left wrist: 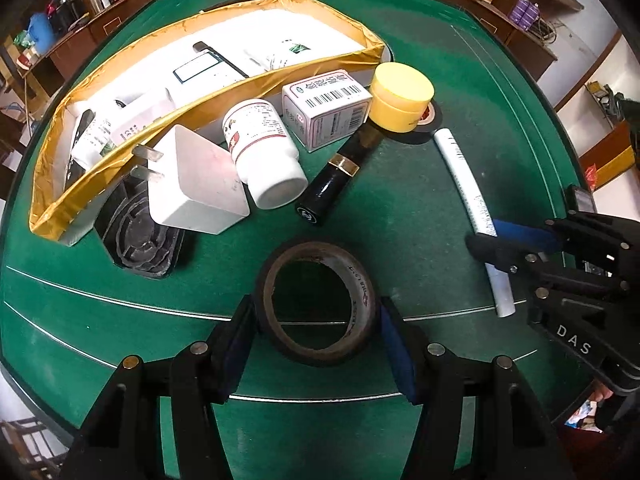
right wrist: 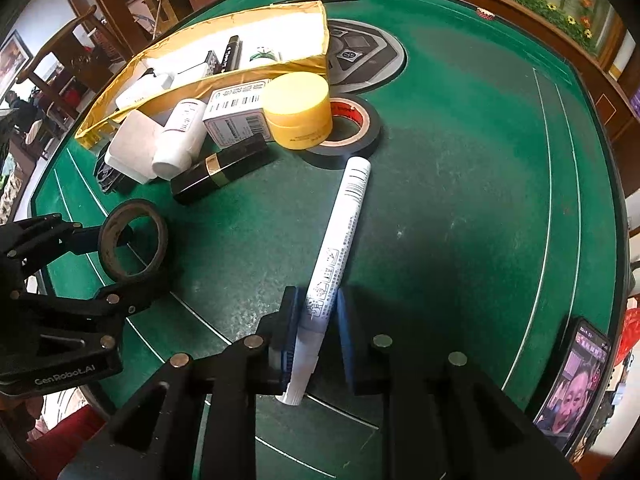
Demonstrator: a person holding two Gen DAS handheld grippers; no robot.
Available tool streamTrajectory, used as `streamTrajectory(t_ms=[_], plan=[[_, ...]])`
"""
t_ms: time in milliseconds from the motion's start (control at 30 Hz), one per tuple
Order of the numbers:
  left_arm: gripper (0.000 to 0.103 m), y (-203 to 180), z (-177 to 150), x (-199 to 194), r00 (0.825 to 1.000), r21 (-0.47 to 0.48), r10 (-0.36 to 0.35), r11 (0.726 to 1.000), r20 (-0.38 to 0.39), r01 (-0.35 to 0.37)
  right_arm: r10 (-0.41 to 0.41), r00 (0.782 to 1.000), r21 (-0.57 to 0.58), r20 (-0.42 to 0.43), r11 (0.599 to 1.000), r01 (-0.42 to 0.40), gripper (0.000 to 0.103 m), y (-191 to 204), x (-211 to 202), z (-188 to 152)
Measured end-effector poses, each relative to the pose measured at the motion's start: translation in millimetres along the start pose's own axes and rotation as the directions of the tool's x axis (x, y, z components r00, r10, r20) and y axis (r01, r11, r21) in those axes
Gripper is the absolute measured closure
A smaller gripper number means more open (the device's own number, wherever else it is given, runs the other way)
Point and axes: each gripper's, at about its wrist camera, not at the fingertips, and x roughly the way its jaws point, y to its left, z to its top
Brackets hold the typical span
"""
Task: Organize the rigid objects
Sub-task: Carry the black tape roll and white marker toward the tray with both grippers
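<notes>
Green felt table, wooden cabinets behind. Left wrist view: your left gripper clamps a black tape roll across its sides; beyond lie a white charger, pill bottle, black lipstick, barcoded box, yellow jar and the gold-lined box. Right wrist view: your right gripper is nearly closed, pinching a white tube near its lower end, tube lying on the felt; a phone at the table edge.

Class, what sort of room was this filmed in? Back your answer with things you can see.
Probably a home or a games room. The work surface is a green felt table with a dice panel at its centre, like a mahjong table; wooden shelves hold flasks and bottles, and a wooden chair stands nearby.
</notes>
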Motion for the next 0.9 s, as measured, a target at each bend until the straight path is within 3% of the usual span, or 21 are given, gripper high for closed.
streamTrajectory(t_ms=[700,900], plan=[[0.04,14.9,12.0,-36.3,0.995,-0.067,-0.067,0.995,0.077,0.072,0.028,0.999,0.011,0.023,1.0,-0.028,0.087,-7.4,-11.8,-0.7],[0.04,27.3,16.2,-50.5,0.991,-0.092,-0.083,0.991,0.101,0.092,0.073,0.996,0.048,0.05,0.996,-0.075,0.087,-13.6,-24.0,0.7]])
